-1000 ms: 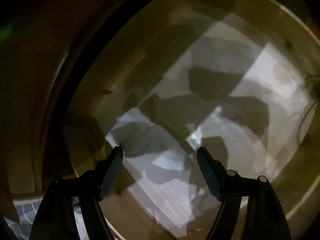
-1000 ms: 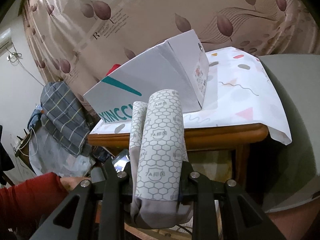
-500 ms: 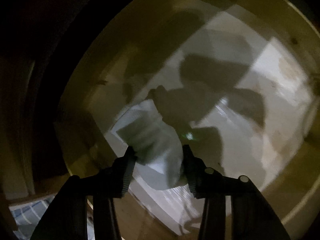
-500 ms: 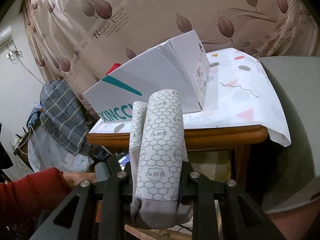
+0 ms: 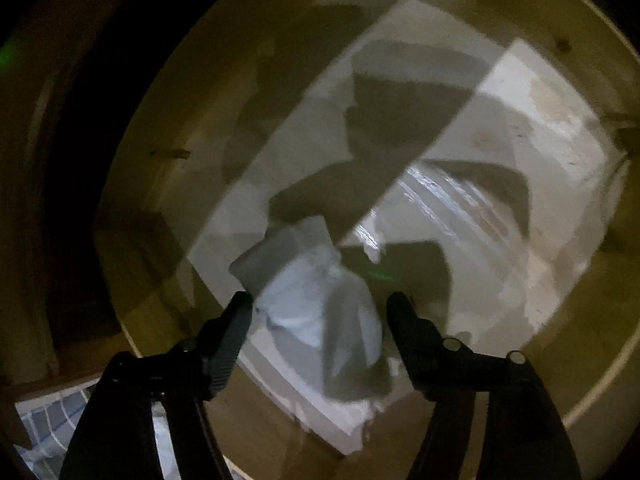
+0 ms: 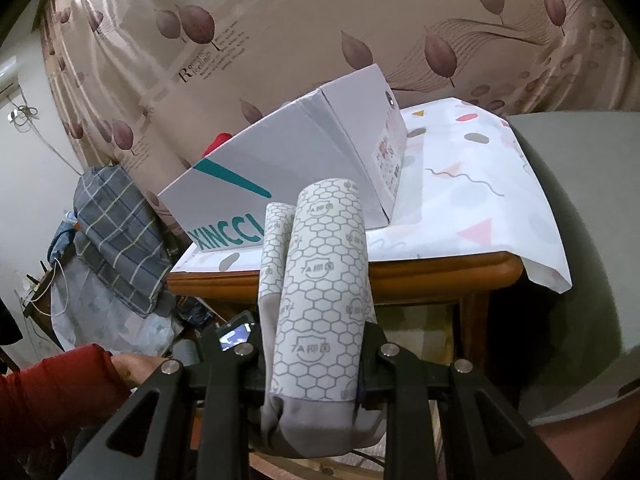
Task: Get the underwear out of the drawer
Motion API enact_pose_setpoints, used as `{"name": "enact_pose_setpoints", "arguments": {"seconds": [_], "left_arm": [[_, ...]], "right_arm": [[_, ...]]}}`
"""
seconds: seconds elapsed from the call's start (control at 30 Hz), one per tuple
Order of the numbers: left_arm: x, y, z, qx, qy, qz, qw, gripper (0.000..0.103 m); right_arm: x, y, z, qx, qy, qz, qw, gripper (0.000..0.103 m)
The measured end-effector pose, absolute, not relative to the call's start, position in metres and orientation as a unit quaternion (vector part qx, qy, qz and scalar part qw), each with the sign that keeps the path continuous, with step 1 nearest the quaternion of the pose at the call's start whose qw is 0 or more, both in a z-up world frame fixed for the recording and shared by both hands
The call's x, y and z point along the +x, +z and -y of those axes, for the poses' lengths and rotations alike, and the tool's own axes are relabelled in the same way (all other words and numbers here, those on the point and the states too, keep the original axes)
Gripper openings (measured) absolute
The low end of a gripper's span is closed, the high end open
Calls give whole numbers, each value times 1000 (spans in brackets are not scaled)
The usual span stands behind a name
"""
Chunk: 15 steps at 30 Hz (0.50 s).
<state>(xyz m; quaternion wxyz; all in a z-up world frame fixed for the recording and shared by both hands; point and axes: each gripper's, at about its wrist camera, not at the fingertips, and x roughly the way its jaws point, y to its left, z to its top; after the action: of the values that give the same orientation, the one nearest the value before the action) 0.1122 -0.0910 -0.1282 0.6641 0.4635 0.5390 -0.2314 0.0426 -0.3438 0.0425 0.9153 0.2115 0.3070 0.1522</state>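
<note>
**Two rolls of underwear, one gripped and one loose in the drawer**

Two grippers are working in my hands. Nearest to me, my right gripper (image 6: 316,364) is clamping a rolled pair of underwear (image 6: 324,280), grey cloth with a white honeycomb-printed band, pinched between both fingers and pointing up and away from me. A thinner printed roll is lying against its left side. Low on the left, my red sleeve (image 6: 48,392) and my other hand are reaching down beside a small lit screen.

Beyond the roll, a wooden table (image 6: 420,280) is carrying a patterned white cloth (image 6: 472,200), and a white box (image 6: 288,168) with teal lettering is sitting on that cloth. Left of the table, a checked blue fabric (image 6: 116,240) is draped over a pile. A leaf-printed curtain (image 6: 360,32) is hanging behind everything.

My left gripper (image 5: 320,312) is pointing steeply down into the dim drawer (image 5: 168,184). Its jaws have just been opening, and they are standing apart now with a pale folded piece of underwear (image 5: 312,304) lying between them. The left finger is sitting right at the cloth's edge; the blur is keeping me from telling whether it touches. The right finger is clear of it. This piece is resting on the white liner (image 5: 540,128) covering the drawer bottom, with hard shadows crossing the liner further back.
</note>
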Motion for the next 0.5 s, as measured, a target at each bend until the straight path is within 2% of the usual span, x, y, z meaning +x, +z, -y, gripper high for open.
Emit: {"name": "enact_pose_setpoints", "arguments": {"seconds": [0.07, 0.1, 0.13, 0.23, 0.5], "left_arm": [[114, -132, 94, 471, -218, -539, 664, 71], [116, -129, 95, 461, -223, -543, 665, 62], [117, -128, 96, 459, -219, -543, 668, 48], [121, -125, 95, 453, -209, -552, 668, 41], [98, -95, 84, 437, -227, -538, 685, 38]], "right_arm": [[43, 43, 344, 210, 151, -307, 916, 26], [43, 43, 344, 210, 152, -307, 916, 26], [43, 43, 344, 211, 151, -307, 916, 26], [43, 43, 344, 214, 150, -308, 915, 26], [44, 43, 342, 212, 146, -310, 915, 26]]}}
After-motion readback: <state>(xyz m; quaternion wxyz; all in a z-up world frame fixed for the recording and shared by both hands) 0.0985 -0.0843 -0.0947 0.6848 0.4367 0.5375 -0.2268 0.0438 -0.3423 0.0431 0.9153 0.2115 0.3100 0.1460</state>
